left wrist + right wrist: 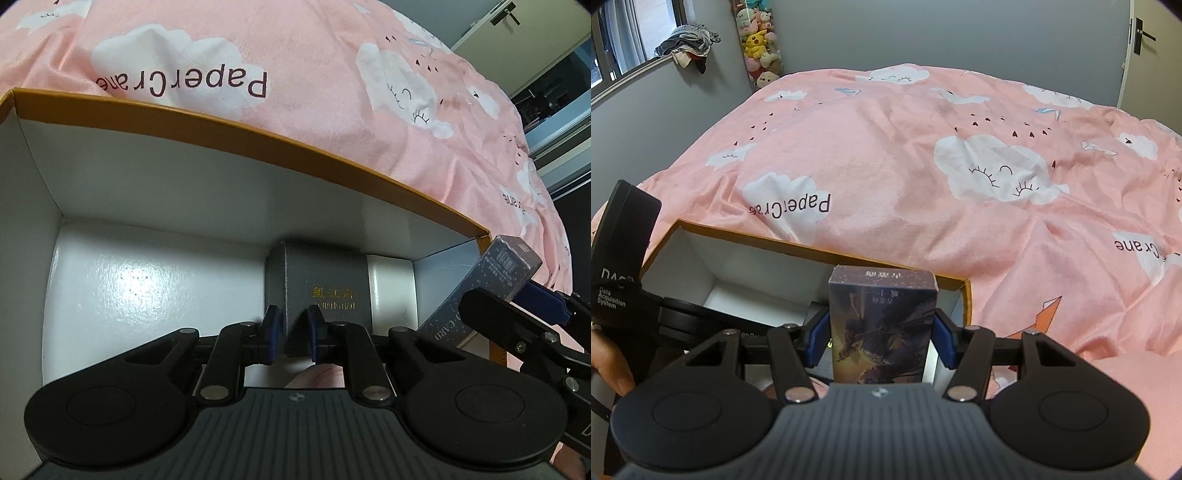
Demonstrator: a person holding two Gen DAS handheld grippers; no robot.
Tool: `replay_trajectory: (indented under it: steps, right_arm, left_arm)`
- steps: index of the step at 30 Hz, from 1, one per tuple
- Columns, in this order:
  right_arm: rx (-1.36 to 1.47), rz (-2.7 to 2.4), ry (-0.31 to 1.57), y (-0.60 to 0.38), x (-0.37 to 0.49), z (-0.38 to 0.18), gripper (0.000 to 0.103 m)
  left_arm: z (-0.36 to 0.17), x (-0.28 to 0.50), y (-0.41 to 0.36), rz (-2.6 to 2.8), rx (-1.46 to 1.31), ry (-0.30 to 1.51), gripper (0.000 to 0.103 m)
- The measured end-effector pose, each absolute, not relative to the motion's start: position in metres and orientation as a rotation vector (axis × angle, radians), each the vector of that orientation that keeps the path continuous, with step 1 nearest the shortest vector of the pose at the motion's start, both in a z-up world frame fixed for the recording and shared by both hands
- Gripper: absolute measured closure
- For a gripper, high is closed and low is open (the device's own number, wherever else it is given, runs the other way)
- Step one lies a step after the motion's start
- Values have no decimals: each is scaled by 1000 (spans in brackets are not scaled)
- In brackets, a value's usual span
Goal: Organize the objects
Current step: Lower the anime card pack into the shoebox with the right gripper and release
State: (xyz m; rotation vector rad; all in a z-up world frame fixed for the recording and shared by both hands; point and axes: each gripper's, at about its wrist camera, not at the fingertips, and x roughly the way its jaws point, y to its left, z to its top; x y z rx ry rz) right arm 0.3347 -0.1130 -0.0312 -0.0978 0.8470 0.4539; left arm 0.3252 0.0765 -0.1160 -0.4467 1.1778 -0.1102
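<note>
Card box [882, 325], upright and printed with dark artwork, sits clamped between the jaws of your right gripper [881, 332] at lower centre, poised over the near right corner of the open cardboard box [820, 254] on the pink bed [905, 147]. Inside, your left gripper [293, 332] has its jaws drawn narrow at the near edge of a grey case [317, 280] on the box floor; whether they pinch it you cannot tell. Packing is under way, and your next move likely calls for lowering the card box in beside the case.
</note>
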Motion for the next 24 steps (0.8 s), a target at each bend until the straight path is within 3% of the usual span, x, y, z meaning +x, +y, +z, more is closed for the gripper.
replay_trajectory:
  steps: [11, 24]
  right_arm:
    - [52, 606, 934, -76, 337, -27, 44]
    - [75, 560, 1146, -14, 367, -78, 44]
  left_arm:
    - [-48, 283, 107, -72, -216, 914, 85]
    - [-46, 262, 139, -67, -167, 888, 85]
